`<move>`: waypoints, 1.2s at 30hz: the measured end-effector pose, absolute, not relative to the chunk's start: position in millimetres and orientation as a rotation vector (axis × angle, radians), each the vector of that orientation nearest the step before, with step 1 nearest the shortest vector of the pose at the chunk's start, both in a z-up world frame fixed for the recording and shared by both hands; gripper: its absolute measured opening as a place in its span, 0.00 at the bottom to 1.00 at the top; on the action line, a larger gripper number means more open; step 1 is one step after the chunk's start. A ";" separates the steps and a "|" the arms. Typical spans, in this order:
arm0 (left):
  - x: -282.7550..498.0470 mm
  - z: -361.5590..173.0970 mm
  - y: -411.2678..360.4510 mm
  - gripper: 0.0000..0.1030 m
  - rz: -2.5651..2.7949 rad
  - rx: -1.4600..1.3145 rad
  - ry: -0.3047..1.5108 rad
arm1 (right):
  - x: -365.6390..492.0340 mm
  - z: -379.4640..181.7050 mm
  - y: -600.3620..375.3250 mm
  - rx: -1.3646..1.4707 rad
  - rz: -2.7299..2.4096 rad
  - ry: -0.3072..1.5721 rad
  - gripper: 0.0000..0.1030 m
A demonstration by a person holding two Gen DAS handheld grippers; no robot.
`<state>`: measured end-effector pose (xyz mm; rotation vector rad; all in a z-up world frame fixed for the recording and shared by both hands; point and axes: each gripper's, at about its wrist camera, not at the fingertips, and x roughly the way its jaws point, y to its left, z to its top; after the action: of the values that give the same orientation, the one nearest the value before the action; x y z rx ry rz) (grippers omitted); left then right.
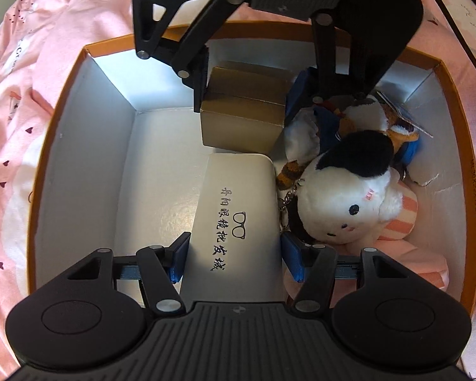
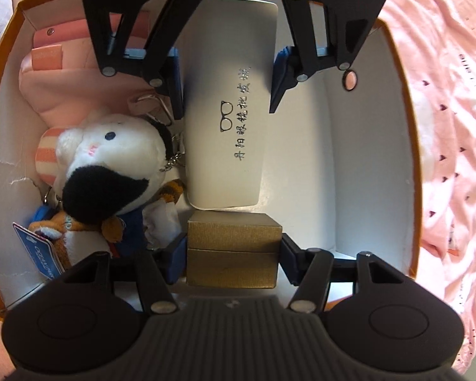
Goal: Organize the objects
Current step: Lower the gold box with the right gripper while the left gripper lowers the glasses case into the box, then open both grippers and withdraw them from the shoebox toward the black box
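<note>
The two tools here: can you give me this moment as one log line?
left tool: around glasses case | right tool: around gold box | both inside orange box

Sharp fisheye views bowed at the edges; bright glare on the box point(image 1: 117, 120) walls, tongs casting soft shadows.

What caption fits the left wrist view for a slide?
Left gripper straddles a white glasses case in an orange-rimmed box, beside plush toys.

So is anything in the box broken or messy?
Yes. The box has a torn, cracked patch in its white wall beside the plush toys, which lie heaped on each other. The case and gold box sit tidy.
</note>
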<state>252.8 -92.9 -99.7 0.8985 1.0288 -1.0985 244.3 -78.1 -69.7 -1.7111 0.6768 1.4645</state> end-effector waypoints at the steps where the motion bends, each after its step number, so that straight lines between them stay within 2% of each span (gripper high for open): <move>1: 253.1 -101.4 -92.3 0.67 -1.108 0.899 1.033 | 244.9 -70.6 -76.7 -1.717 1.471 0.687 0.60; 8: 260.0 -108.4 -89.4 0.69 -1.114 0.875 1.093 | 247.7 -73.8 -68.8 -1.759 1.526 0.755 0.60; 18: 266.1 -101.2 -82.3 0.80 -1.125 0.834 1.175 | 254.7 -70.3 -64.7 -1.729 1.534 0.815 0.60; 23: 268.6 -98.6 -74.7 0.80 -1.125 0.798 1.209 | 259.4 -60.2 -64.2 -1.683 1.537 0.839 0.62; 26: 270.7 -94.3 -69.3 0.75 -1.119 0.760 1.206 | 261.7 -48.5 -64.8 -1.639 1.560 0.859 0.63; 27: 272.5 -92.9 -67.5 0.73 -1.114 0.735 1.209 | 263.7 -44.4 -64.8 -1.623 1.559 0.867 0.62; 30: 279.2 -89.5 -62.1 0.68 -1.080 0.650 1.210 | 273.2 -33.4 -64.3 -1.565 1.532 0.871 0.34; 31: 281.0 -88.6 -60.2 0.65 -1.070 0.624 1.205 | 277.3 -30.0 -63.6 -1.537 1.513 0.864 0.32; 33: 286.0 -88.4 -56.9 0.52 -1.034 0.574 1.202 | 284.9 -24.1 -62.1 -1.473 1.478 0.843 0.29; 36: 296.6 -94.7 -51.7 0.49 -0.913 0.506 1.206 | 293.4 -24.4 -58.4 -1.431 1.382 0.790 0.27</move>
<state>296.6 -51.7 -94.7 0.5064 1.2060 -0.9128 293.4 -58.4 -24.4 -1.4311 0.7903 1.3821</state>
